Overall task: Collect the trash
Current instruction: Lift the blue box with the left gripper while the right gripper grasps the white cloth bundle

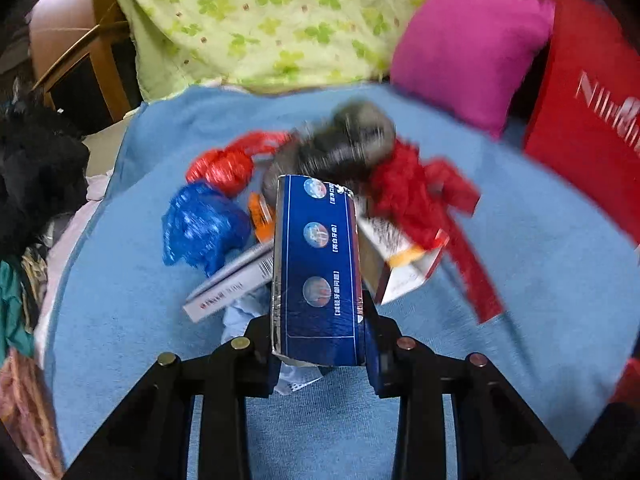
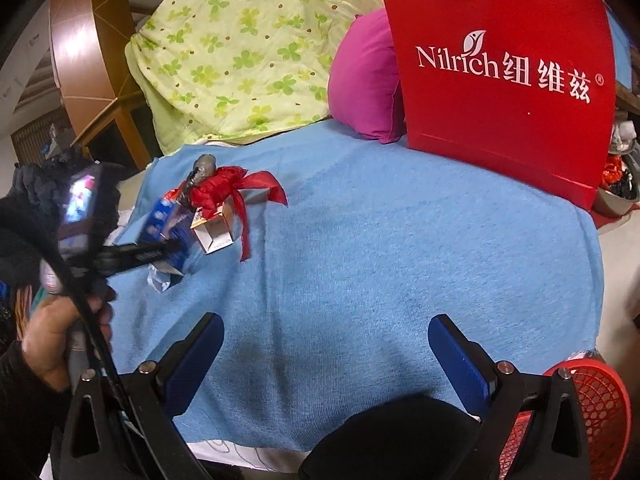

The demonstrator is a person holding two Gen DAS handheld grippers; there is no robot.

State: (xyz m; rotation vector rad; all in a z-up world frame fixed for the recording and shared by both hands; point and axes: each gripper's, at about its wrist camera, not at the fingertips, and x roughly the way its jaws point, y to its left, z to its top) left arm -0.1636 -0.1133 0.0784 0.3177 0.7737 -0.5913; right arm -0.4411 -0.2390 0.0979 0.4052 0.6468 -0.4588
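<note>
Two tongs in play, one in each of my hands. My left gripper [image 1: 320,364] has its blue pads pressed on both sides of a long blue carton [image 1: 318,272] with round pictures and white print down its face; the carton juts forward from the jaws, over the heap of rubbish. My right gripper [image 2: 326,354] stands wide apart with nothing between its fingers, hovering above bare blue blanket [image 2: 380,248].

Heap sits on the blanket, toward the far left part of it in the right wrist view. Contents seen from the left wrist: crumpled blue plastic bag [image 1: 202,230], crumpled red-and-white bag [image 1: 222,166], grey-black wad [image 1: 340,144], red crinkled wrap with ribbon tails [image 1: 416,200], white-and-orange small box [image 1: 400,264] under the ribbon, flat white box with a barcode [image 1: 232,284], small orange packet [image 1: 260,216]. Items touch or overlap; picture is motion-blurred, so edges are uncertain.

Behind the heap: green clover-print quilt [image 2: 248,52], magenta pillow [image 2: 368,80], red paper bag printed "Nilrich" [image 2: 508,92] standing upright on the blanket just beside the pillow. Red mesh basket [image 2: 592,412] at the near right edge, close by my right gripper. My left hand [image 2: 56,336] shows, wrapped round its handle.
</note>
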